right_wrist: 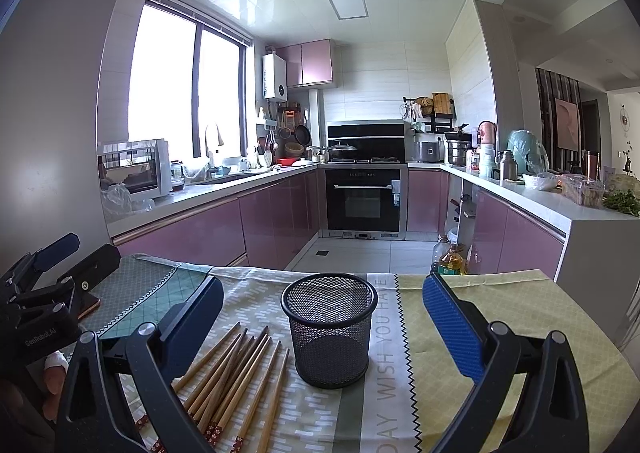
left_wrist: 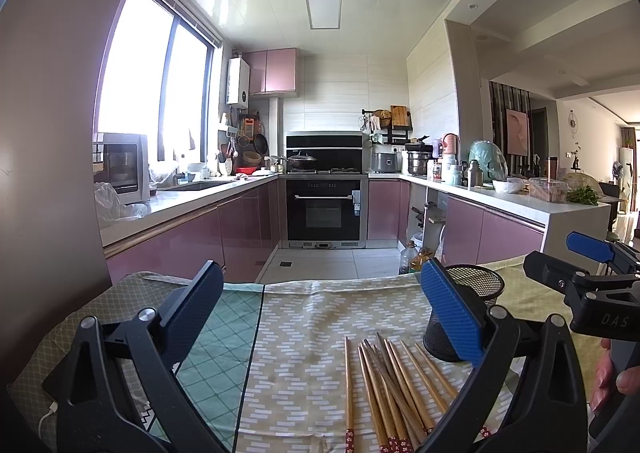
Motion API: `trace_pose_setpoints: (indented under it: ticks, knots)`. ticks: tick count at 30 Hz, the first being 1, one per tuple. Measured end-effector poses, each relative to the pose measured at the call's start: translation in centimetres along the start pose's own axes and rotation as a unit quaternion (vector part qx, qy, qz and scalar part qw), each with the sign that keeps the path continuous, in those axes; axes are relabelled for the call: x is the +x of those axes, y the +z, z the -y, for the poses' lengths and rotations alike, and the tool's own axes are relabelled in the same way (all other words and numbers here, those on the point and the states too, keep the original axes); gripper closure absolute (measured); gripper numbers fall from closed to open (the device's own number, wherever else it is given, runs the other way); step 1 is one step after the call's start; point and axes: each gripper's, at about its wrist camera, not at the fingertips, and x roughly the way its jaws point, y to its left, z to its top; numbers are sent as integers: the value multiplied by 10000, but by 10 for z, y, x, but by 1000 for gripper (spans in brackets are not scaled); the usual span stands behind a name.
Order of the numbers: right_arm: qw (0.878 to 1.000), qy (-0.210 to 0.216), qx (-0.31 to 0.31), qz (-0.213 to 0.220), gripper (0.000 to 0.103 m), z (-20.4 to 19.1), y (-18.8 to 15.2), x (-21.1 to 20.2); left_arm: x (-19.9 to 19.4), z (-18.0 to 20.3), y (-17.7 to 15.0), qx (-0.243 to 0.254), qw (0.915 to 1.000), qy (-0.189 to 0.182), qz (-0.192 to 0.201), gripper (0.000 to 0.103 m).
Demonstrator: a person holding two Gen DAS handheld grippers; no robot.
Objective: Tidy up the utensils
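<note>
Several wooden chopsticks [left_wrist: 394, 385] with red patterned ends lie in a loose fan on the patterned tablecloth [left_wrist: 304, 333]. A black mesh cup [right_wrist: 330, 331] stands upright and empty just right of them; it also shows in the left wrist view [left_wrist: 476, 289], partly behind my finger. My left gripper [left_wrist: 320, 313] is open and empty above the cloth, left of the chopsticks [right_wrist: 236, 377]. My right gripper [right_wrist: 322, 323] is open and empty, its fingers either side of the cup, held above the table. Each gripper shows at the edge of the other's view.
The table's far edge drops to the kitchen floor. Oil bottles [right_wrist: 450, 255] stand on the floor beyond the table. Pink cabinets and counters line both sides, an oven [right_wrist: 364, 201] at the back. A phone [right_wrist: 90, 305] lies at the table's left.
</note>
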Motion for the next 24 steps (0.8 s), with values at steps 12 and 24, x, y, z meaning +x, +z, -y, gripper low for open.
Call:
trace_pose_setpoints:
  ticks: [12,24]
  knots:
    - [10000,14,0,-7,7,1,1,-1,0,1,1,-4,10000,-20,7,6]
    - [10000,21,11,3,7,1,1,-1,0,1,1,-4,10000,-23,11,6]
